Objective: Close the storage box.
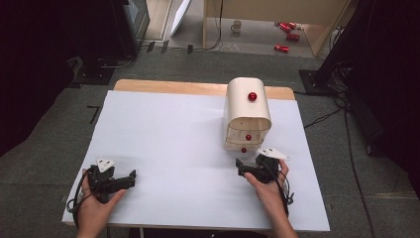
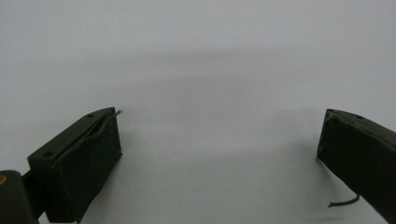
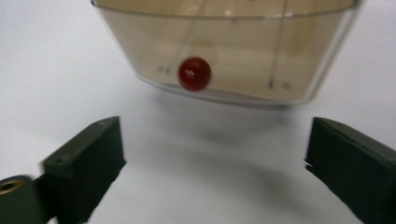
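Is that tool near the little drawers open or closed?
Open. The right tool has its two black jaws spread wide, nothing between them, facing the drawer unit and its red knob.

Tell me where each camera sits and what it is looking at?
High view: above the person's side, looking forward and down on the white table; both hands, left gripper and right gripper show.
Left gripper view: rides the left gripper, facing bare table between its open jaws.
Right gripper view: rides the right gripper, facing the drawer box and its red knob.
Shared: high and right gripper views both show the drawer box.
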Demonstrator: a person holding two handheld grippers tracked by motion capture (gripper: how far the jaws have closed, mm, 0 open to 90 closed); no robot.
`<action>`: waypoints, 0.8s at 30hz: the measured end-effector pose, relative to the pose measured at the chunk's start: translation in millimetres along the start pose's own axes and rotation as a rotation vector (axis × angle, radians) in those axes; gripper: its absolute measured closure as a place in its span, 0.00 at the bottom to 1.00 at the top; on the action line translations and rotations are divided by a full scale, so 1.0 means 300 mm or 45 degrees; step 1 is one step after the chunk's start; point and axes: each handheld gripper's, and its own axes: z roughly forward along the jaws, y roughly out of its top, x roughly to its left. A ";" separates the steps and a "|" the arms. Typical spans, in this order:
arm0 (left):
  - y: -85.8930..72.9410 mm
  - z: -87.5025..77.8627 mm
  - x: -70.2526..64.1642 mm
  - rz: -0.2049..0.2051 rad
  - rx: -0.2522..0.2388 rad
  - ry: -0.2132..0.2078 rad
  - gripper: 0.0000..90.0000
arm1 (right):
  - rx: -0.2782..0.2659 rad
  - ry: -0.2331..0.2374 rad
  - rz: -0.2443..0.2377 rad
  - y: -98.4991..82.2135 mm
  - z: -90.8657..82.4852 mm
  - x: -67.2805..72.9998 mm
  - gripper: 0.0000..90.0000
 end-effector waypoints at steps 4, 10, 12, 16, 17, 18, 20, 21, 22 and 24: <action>0.000 0.001 -0.001 0.004 0.003 0.005 0.00 | 0.007 0.008 -0.001 -0.016 -0.048 -0.029 0.02; 0.000 0.000 -0.001 0.003 0.001 0.004 0.00 | 0.001 -0.027 -0.002 -0.029 -0.114 -0.080 0.02; 0.000 0.001 -0.002 0.007 0.003 0.007 0.00 | -0.008 -0.044 0.009 -0.042 -0.146 -0.115 0.01; 0.000 0.001 -0.002 0.007 0.002 0.008 0.00 | -0.008 -0.061 0.027 -0.069 -0.179 -0.157 0.01; 0.000 0.001 -0.002 0.007 0.002 0.008 0.00 | -0.008 -0.061 0.027 -0.069 -0.179 -0.157 0.01; 0.000 0.001 -0.002 0.007 0.003 0.008 0.00 | 0.000 -0.071 0.031 -0.084 -0.191 -0.178 0.01; 0.000 0.001 -0.002 0.007 0.003 0.008 0.00 | 0.005 -0.078 0.036 -0.092 -0.197 -0.189 0.01; 0.000 0.001 -0.002 0.008 0.003 0.008 0.00 | 0.009 -0.081 0.040 -0.100 -0.203 -0.201 0.01; 0.000 0.001 -0.003 0.008 0.003 0.010 0.00 | 0.014 -0.091 0.048 -0.116 -0.216 -0.224 0.01; 0.001 0.001 -0.003 0.010 0.004 0.012 0.00 | 0.013 -0.096 0.052 -0.131 -0.230 -0.248 0.01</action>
